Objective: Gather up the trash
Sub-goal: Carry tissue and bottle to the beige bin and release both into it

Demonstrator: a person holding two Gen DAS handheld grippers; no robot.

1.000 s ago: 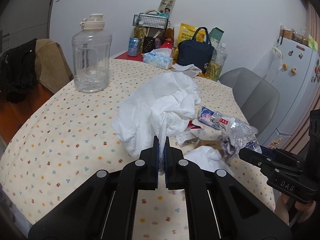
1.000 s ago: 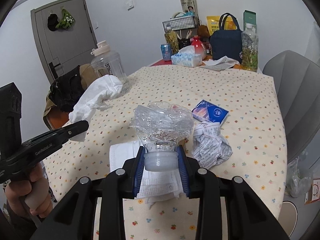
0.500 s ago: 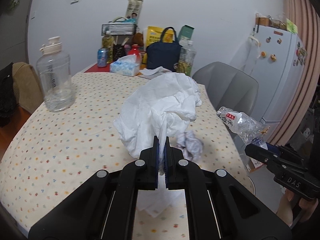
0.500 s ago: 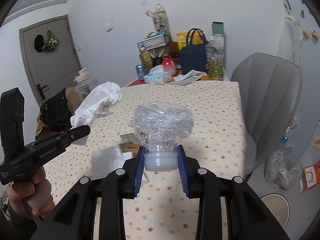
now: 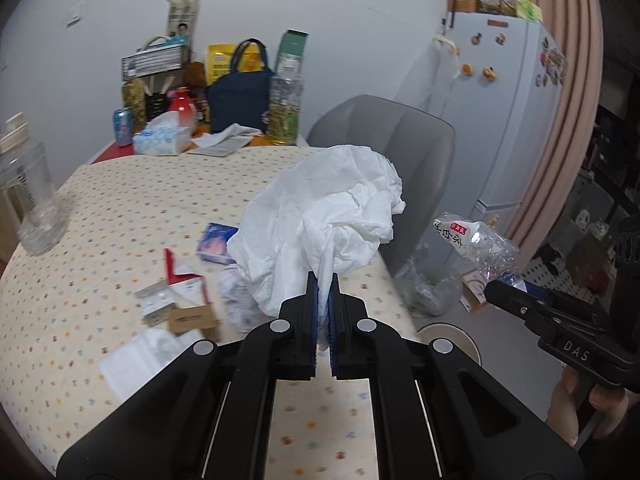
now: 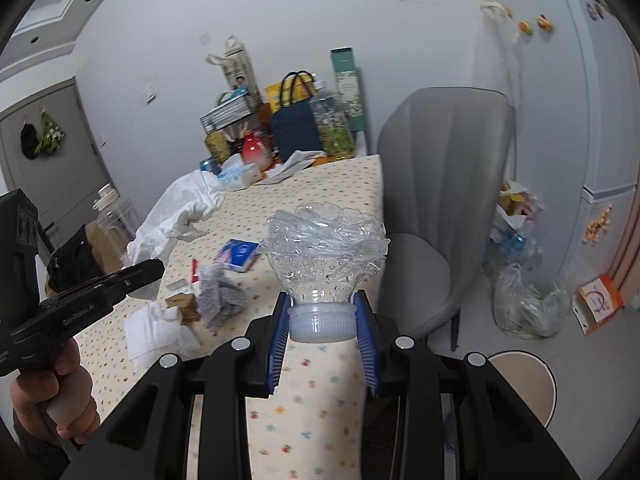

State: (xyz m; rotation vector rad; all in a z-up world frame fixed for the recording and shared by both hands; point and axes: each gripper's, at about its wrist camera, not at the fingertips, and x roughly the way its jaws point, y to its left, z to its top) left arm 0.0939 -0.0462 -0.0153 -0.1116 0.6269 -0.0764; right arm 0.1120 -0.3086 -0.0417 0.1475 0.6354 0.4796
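The left gripper (image 5: 324, 280) has its blue-padded jaws pressed together on a twisted tail of a crumpled white paper sheet (image 5: 320, 224); the sheet billows above the fingertips, clear of the table (image 5: 120, 208), which carries a cream cloth with small coloured dots. The right gripper (image 6: 322, 312) pinches a crushed clear plastic bottle (image 6: 326, 248) at its neck, the pads bearing on either side just above the white cap, which faces the camera. The bottle is held over the table's near edge beside a grey upholstered chair (image 6: 440, 160).

On the cloth lie a blue-and-white packet (image 5: 216, 244), a red-and-white carton (image 5: 186, 280), a small brown cardboard box (image 5: 192, 318), a crumpled printed paper ball (image 6: 220, 300) and a flat white tissue (image 5: 140, 356). A clear plastic bag of rubbish (image 6: 528, 304) sits on the floor near a white refrigerator (image 5: 512, 120).
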